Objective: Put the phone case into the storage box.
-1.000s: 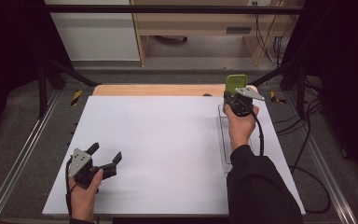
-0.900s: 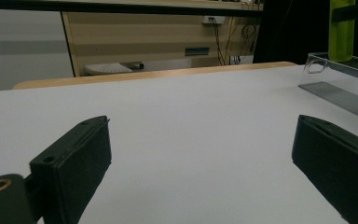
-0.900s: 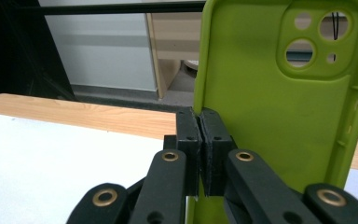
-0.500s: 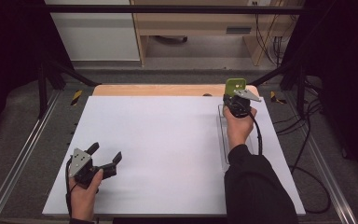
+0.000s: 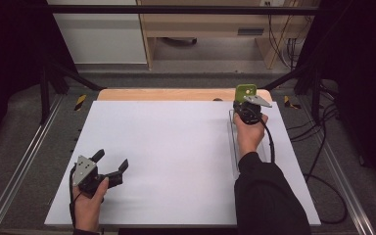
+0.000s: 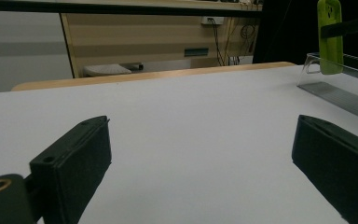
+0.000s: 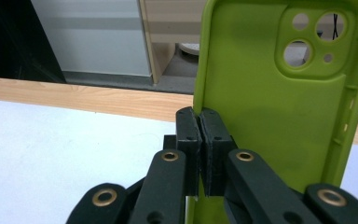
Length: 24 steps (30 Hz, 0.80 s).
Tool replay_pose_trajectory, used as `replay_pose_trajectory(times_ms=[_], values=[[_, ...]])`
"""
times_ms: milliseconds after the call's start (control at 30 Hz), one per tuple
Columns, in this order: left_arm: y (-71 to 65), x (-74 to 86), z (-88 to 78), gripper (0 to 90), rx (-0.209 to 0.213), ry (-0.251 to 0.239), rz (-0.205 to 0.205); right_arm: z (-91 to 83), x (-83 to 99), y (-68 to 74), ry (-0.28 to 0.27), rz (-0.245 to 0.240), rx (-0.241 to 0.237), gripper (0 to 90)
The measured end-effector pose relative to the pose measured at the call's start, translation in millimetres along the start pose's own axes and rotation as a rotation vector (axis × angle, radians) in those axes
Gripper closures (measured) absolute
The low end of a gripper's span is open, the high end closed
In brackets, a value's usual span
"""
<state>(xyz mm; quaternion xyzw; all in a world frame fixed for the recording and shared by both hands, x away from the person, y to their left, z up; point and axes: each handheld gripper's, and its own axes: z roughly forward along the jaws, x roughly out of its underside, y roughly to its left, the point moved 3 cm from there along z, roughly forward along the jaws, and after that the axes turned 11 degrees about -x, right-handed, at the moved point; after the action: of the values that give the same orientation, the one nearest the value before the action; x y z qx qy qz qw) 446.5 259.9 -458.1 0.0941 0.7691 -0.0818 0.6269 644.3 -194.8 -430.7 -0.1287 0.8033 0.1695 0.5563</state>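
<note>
A: Nearest, toward the table's front edge: left gripper [image 5: 111,169], jaws spread wide, nothing between them, resting low on the white table [image 5: 176,156].

B: And further out?

A: Right gripper [image 5: 245,105], well beyond the left gripper and off to its right, jaws pressed together on one long edge of a green phone case [image 7: 270,107]. Pinching the rim only, thin wall between the pads.

B: Position of the case?

A: Held up off the table, at the far end of a clear tray [image 6: 340,88] lying along the table's right side. Seen from the left gripper, lower end dipping to about the tray's rim [image 6: 330,39].

B: Orientation?

A: Upright, long axis close to vertical. Camera cut-out at the top, open inner side turned toward the right gripper.

B: Advice for the step?

A: Probably best lowered slowly, kept vertical, clear of the tray wall. Thin edge grip, so likely to swing if bumped. No letting go before the bottom end rests on something.
</note>
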Motion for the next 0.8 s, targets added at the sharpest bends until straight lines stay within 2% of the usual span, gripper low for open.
replay_pose_trajectory(times_ms=[800], values=[[-0.6, 0.0, 0.2, 4.2, 0.004, 0.002, 0.002, 5.8, 8.1, -0.8, 0.036, 0.019, 0.013, 88.0]])
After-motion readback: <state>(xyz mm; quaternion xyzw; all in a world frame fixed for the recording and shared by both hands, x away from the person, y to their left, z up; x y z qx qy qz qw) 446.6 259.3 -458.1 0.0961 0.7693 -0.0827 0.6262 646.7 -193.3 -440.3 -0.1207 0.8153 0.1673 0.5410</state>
